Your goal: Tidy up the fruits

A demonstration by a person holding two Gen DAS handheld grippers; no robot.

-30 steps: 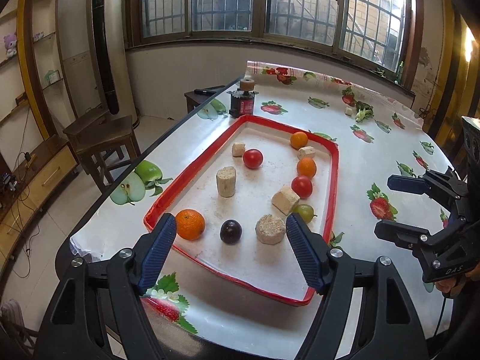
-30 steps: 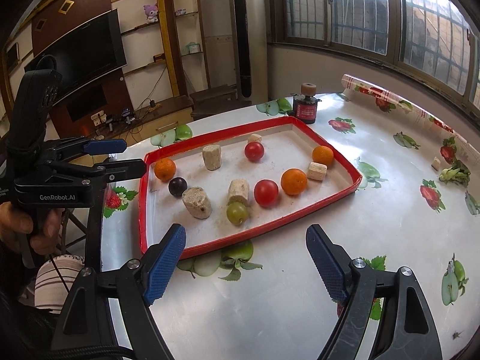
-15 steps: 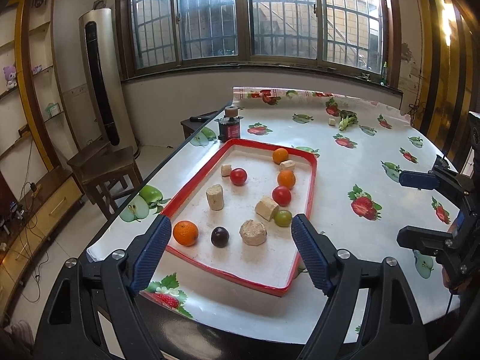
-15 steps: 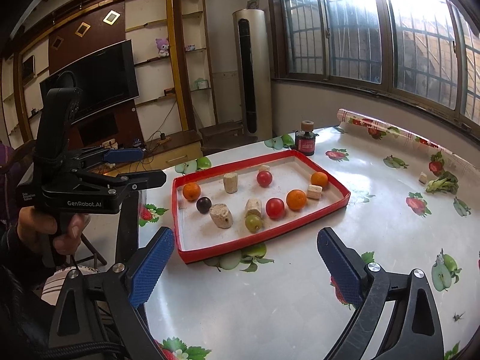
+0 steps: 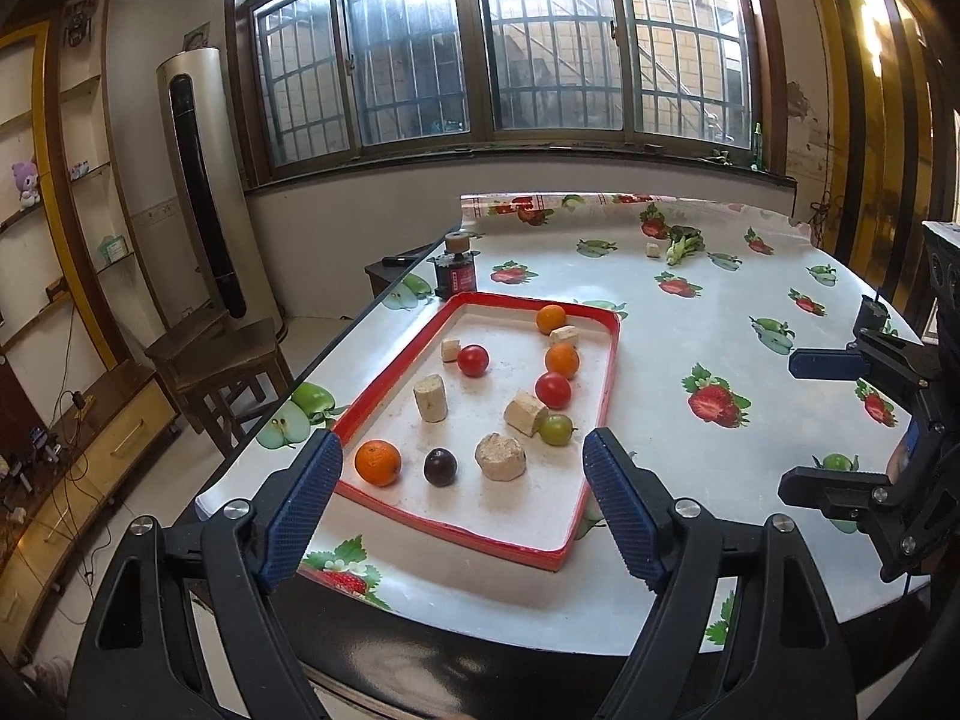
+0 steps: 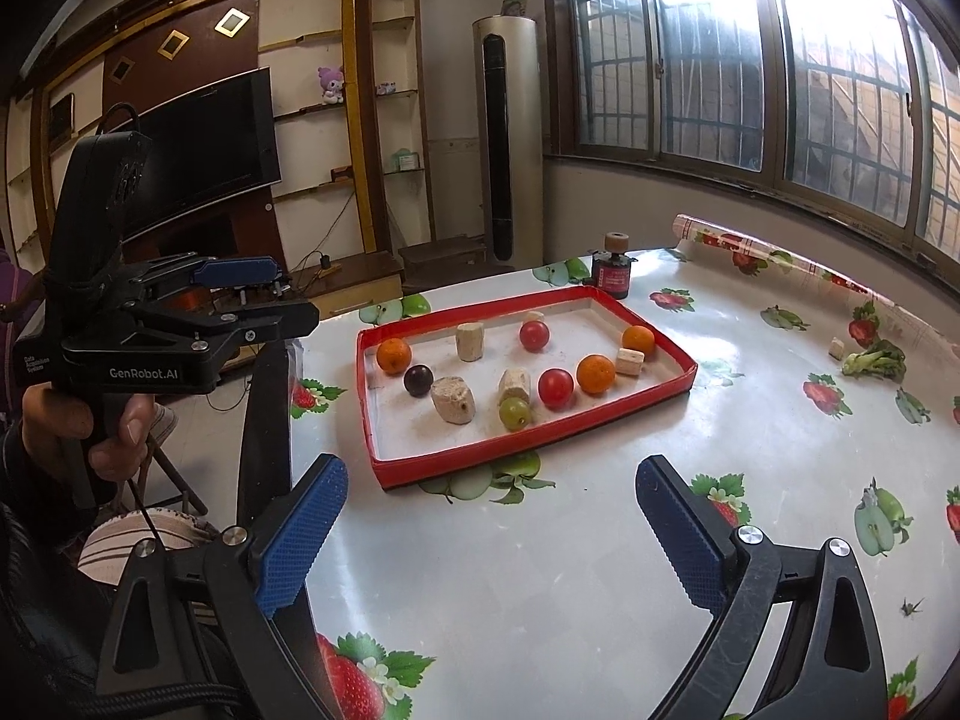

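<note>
"GenRobot.AI" stands in white on the left hand-held gripper (image 6: 288,294); its smaller side label is unreadable.

L wrist cam: rides behind left gripper (image 5: 462,510), at table's near edge, looks fwd and down along the red tray (image 5: 603,408) lengthwise, toward the window wall. R wrist cam: behind right gripper (image 6: 492,528), over the table (image 6: 540,570), faces tray's long side, farther off. Shared: tray w/ contents, dark jar (image 5: 455,269). Each view catches the other gripper at its edge.
</note>
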